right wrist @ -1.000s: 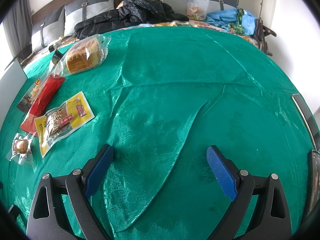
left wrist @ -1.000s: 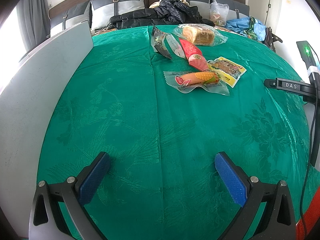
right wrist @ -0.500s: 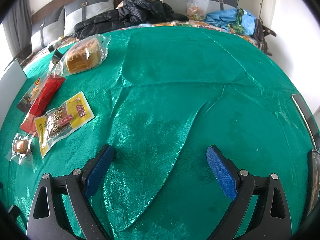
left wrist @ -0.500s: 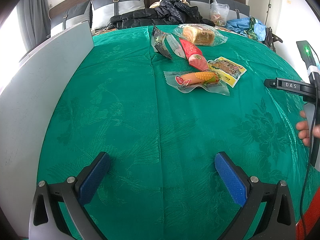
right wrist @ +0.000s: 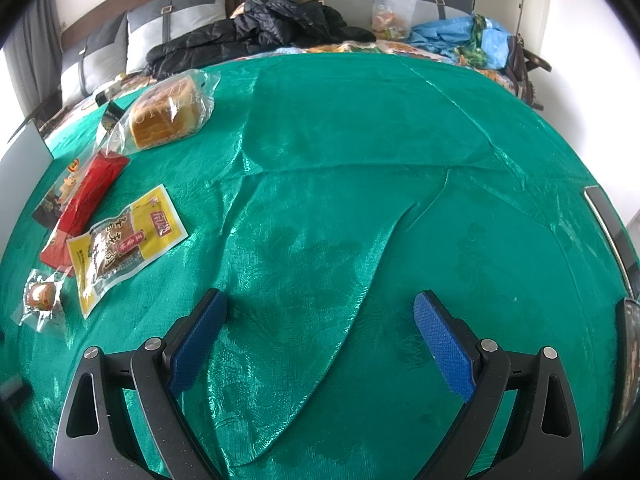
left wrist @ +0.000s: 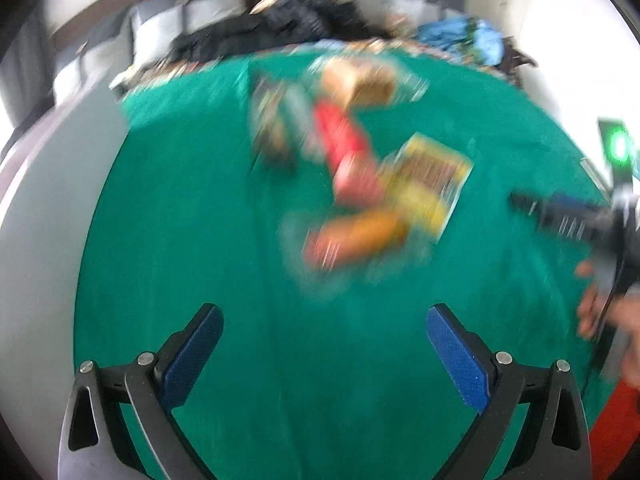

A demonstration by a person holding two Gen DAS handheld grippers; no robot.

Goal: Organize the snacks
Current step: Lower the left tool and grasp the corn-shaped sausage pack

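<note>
Snack packets lie in a cluster on a green cloth [right wrist: 360, 184]. The left wrist view is blurred: an orange sausage packet [left wrist: 356, 236] lies nearest, then a yellow packet [left wrist: 428, 180], a red packet [left wrist: 348, 148] and bagged bread [left wrist: 360, 84] behind. My left gripper [left wrist: 324, 344] is open and empty, short of the sausage packet. In the right wrist view the bread [right wrist: 168, 116], red packet [right wrist: 88, 200], yellow packet [right wrist: 124, 240] and a small clear-wrapped snack [right wrist: 40, 296] sit at the left. My right gripper [right wrist: 320, 336] is open over bare cloth.
A grey panel [left wrist: 44, 208] borders the cloth on the left. Black jackets [right wrist: 256, 32], cushions and blue bags [right wrist: 464, 40] lie beyond the far edge. The other gripper's black body [left wrist: 576, 220] and a hand [left wrist: 600, 308] show at the right of the left wrist view.
My left gripper has moved quickly forward toward the snacks, which look larger, nearer and blurred. The hand at the right edge shows more. The right wrist view is unchanged.
</note>
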